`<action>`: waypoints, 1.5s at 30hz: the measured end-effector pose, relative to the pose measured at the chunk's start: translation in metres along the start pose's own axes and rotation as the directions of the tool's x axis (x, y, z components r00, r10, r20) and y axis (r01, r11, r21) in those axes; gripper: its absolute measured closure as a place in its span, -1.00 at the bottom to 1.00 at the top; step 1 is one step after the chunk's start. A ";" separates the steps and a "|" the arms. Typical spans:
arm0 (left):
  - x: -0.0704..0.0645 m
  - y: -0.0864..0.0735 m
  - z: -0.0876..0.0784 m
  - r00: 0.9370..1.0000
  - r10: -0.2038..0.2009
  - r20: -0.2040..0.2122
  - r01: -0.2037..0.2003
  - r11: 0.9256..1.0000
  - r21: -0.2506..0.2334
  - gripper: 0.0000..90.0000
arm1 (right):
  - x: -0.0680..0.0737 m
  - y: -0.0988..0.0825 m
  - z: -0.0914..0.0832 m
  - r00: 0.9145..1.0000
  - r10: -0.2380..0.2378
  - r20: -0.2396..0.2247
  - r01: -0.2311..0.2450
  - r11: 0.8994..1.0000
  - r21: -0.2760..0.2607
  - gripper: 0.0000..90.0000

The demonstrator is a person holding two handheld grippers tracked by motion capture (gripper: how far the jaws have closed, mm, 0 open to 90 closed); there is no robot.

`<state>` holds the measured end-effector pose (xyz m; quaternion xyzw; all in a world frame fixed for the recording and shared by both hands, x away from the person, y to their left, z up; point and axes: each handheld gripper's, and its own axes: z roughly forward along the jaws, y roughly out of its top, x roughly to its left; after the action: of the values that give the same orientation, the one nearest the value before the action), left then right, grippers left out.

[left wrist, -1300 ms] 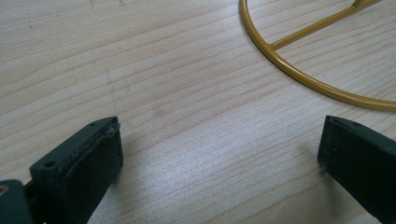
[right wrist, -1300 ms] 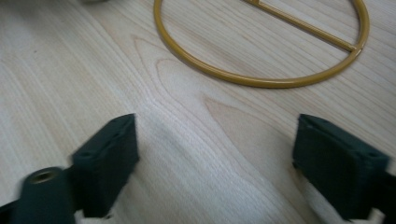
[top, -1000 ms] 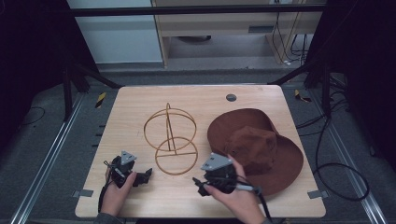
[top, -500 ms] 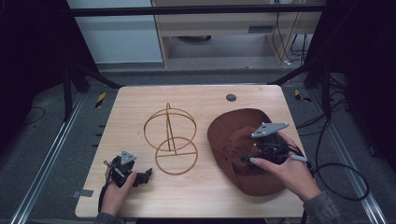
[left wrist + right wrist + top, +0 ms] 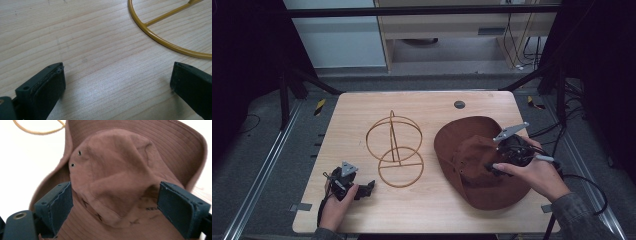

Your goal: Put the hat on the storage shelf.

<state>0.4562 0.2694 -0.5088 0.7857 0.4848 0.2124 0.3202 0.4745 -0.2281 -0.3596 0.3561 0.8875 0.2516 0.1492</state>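
Since a second ago, my right gripper (image 5: pixel 490 168) has left the near edge of the table (image 5: pixel 362 107) beside the wire stand (image 5: pixel 394 150) and come over the brown hat (image 5: pixel 472 187), while my left gripper (image 5: pixel 371 187) has kept its place near the table's near left corner. On the right, my jaws have just been opening and now stand wide, one on each side of the hat's crown (image 5: pixel 117 175), which sits between them; I cannot tell whether either pad touches the cloth, and nothing is clamped. On the left, my jaws also stand wide apart, low over bare wood, holding nothing, with the stand's base ring (image 5: pixel 170 45) curving just beyond them.

This hat lies on the right half of the table, its brim reaching toward the near right corner. It is soft, matte cloth, the crown slumped and creased, with two small eyelets (image 5: pixel 76 158) on its side and rows of stitching round the wide brim. That stand is thin yellow-gold wire: a flat ring crossed by a bar, with upright hoops rising from it. Pale wood with fine straight grain makes the tabletop.
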 end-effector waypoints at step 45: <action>-0.001 -0.001 -0.001 1.000 0.002 0.002 -0.002 1.000 0.002 -1.00 | -0.028 0.044 0.047 0.993 -0.087 -0.084 0.102 0.976 0.193 -0.19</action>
<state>0.4538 0.2691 -0.5088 0.7867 0.4838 0.2114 0.3199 0.5392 -0.2046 -0.3721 0.3168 0.9290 0.1682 0.0915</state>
